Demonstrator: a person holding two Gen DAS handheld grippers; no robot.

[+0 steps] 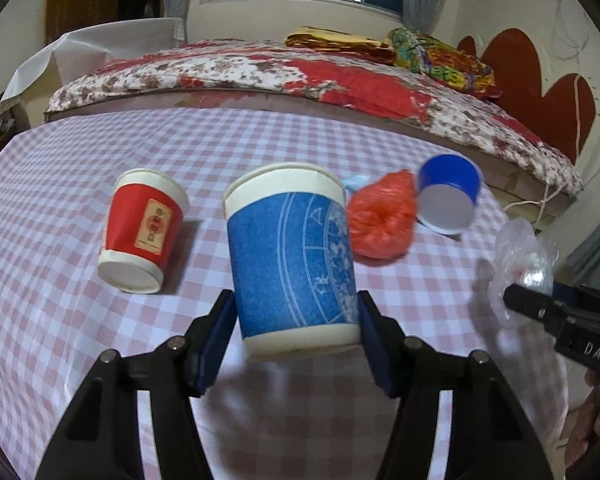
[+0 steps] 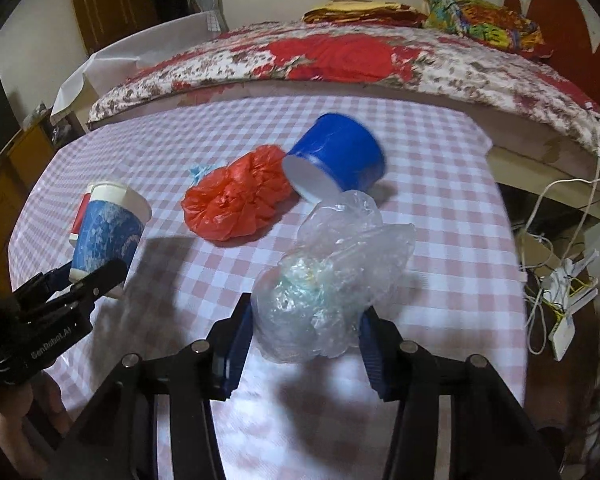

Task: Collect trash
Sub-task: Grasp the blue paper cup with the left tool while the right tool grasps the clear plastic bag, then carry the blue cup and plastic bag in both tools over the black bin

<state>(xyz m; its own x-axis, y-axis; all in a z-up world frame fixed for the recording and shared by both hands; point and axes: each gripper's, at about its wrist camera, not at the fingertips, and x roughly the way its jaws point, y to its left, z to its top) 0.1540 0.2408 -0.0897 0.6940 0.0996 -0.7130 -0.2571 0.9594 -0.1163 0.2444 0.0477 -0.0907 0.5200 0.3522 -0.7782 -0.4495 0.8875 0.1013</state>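
My left gripper clamps the light, crushable blue paper cup near its base; right gripper pinches a crumpled clear plastic bag, frame centre.

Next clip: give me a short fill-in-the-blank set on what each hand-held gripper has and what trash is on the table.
1. The left hand-held gripper is shut on a blue and white paper ____.
2. The right hand-held gripper grips a crumpled ____ plastic bag.
3. On the checked tablecloth, the red paper cup lies on its ____.
4. Between the orange-red bag and the tablecloth's far right corner lies a solid ____ cup.

Missing words: cup; clear; side; blue
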